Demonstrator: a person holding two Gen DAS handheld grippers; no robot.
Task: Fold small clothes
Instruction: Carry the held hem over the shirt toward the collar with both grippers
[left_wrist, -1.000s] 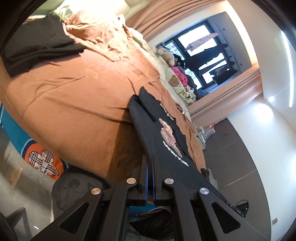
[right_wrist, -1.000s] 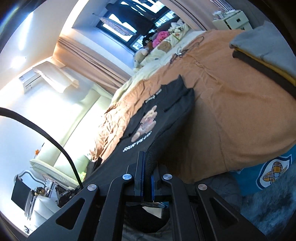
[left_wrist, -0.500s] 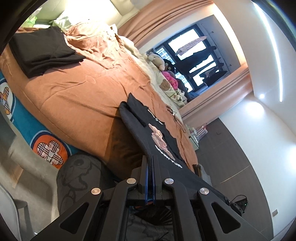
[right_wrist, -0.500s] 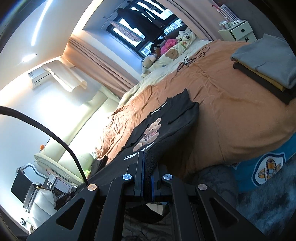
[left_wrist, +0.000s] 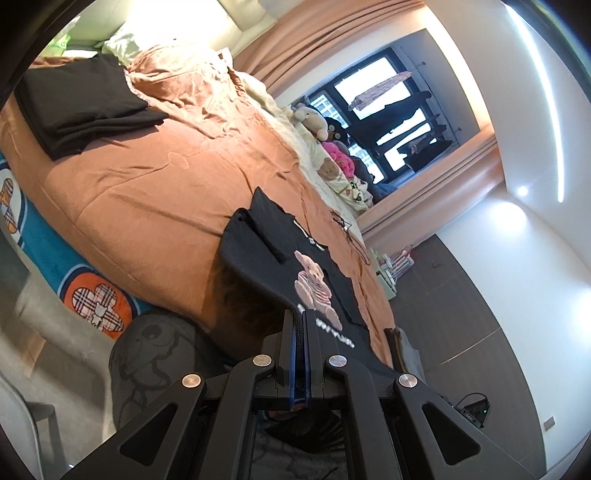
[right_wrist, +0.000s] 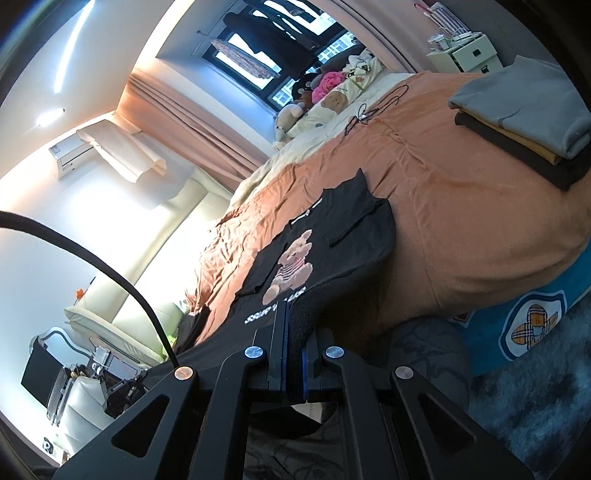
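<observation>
A black T-shirt (left_wrist: 280, 254) with a pink bear print and white lettering is stretched from the orange bedspread (left_wrist: 155, 177) toward both cameras. My left gripper (left_wrist: 300, 321) is shut on one bottom corner of its hem. In the right wrist view the same T-shirt (right_wrist: 332, 243) lies with its sleeve folded in, and my right gripper (right_wrist: 293, 314) is shut on the other hem corner. The collar end rests on the bed; the hem end hangs lifted off the bed's edge.
A folded black stack (left_wrist: 85, 107) lies at the far left of the bed. A folded pile with a grey top (right_wrist: 528, 107) sits at the right. Stuffed toys (left_wrist: 332, 147) line the window side. A dark cable (right_wrist: 373, 110) lies on the bedspread. A grey stool (left_wrist: 155, 354) stands below the bed edge.
Both grippers pulled back and up from the bed, drawing the T-shirt's hem out over the edge. More floor, rug and stool show below. Both stayed shut on the hem.
</observation>
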